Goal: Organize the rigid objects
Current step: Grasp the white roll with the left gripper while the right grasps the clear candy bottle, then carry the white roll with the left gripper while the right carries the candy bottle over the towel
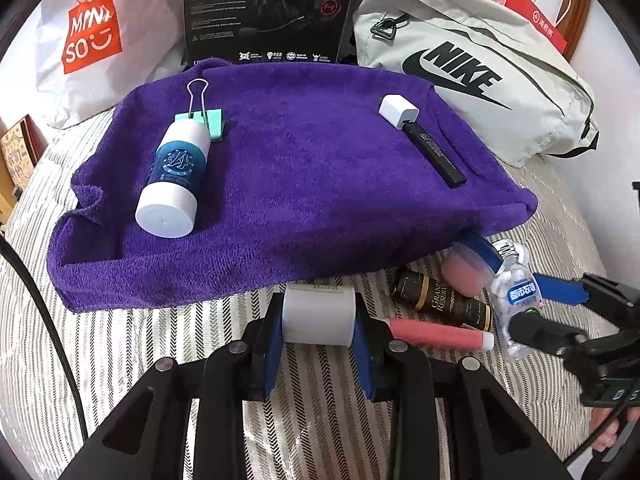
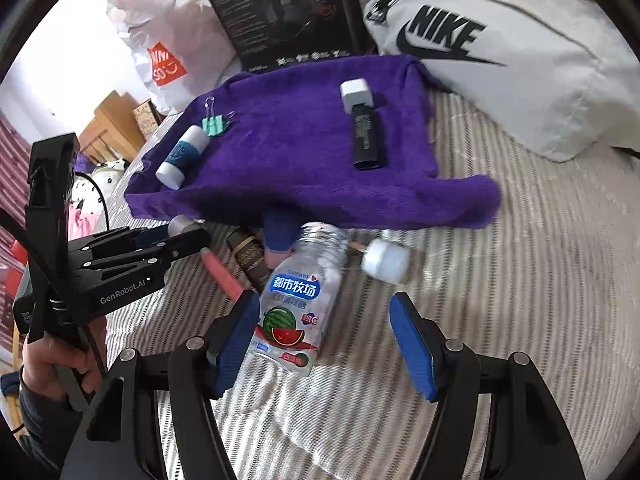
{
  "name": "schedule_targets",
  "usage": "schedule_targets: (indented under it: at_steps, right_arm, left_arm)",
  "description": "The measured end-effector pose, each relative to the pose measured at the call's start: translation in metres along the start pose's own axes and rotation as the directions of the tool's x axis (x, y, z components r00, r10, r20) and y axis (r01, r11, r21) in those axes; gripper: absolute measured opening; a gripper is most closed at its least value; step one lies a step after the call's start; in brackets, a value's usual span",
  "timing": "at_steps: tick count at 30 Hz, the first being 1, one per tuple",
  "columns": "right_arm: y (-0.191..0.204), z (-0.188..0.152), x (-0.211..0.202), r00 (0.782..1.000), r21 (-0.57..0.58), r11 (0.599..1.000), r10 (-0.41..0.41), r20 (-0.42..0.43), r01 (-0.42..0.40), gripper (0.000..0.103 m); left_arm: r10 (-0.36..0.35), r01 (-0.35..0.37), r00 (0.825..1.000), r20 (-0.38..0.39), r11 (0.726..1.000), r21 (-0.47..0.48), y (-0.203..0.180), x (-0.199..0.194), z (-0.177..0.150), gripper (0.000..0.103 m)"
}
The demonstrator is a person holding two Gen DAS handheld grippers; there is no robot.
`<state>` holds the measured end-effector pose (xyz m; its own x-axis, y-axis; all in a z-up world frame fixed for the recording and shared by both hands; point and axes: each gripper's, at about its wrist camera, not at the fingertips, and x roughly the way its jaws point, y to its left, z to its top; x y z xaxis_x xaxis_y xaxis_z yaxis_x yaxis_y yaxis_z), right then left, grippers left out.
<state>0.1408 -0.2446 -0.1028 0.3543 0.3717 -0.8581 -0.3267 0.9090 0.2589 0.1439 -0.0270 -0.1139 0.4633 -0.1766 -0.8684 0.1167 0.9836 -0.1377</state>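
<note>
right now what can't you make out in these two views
- Pink-capped item, left wrist view: mostly hidden under the purple towel and behind the right gripper's finger.
- White cap, right wrist view: blurred, its attachment unclear.
- White cylinder in the left gripper: label turned away.

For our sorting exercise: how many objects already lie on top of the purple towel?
4: a white cylindrical bottle with teal label and mint binder clip at left, a white charger cube and black stick at right. The folds could hide more.
</note>
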Motion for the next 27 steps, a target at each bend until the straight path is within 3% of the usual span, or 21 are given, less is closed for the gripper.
schedule_targets:
  at_steps: [8,12,14,17,21,27]
  right_arm:
    - [0.008,-0.001,0.02,0.999,0.01,1.0,-0.001,-0.037,0.001,0.063]
    - [0.011,-0.002,0.019,0.999,-0.024,1.0,-0.018,-0.036,0.017,0.047]
    - [0.009,-0.003,0.017,0.998,-0.041,0.999,-0.038,-0.052,0.036,0.044]
    - [0.005,-0.009,0.016,0.992,-0.073,0.992,-0.108,-0.06,0.104,0.042]
    - [0.001,-0.012,0.014,0.993,-0.073,0.992,-0.107,-0.047,0.104,0.042]
    - [0.008,-0.006,0.02,0.985,-0.116,0.979,-0.169,-0.019,0.165,0.042]
  left_arm:
    - [-0.008,0.008,1.0,-0.002,1.0,-0.006,0.001,-0.001,0.0,0.03]
    - [-0.01,0.01,1.0,-0.004,1.0,-0.007,0.001,-0.002,0.0,0.03]
    - [-0.013,0.013,1.0,-0.003,1.0,-0.007,0.002,-0.002,0.0,0.03]
    - [-0.015,0.015,1.0,-0.001,1.0,-0.009,0.002,-0.002,-0.001,0.03]
    - [-0.014,0.014,1.0,-0.002,1.0,-0.009,0.002,-0.002,-0.001,0.03]
    - [-0.004,0.004,1.0,0.0,1.0,-0.005,0.001,-0.002,-0.001,0.03]
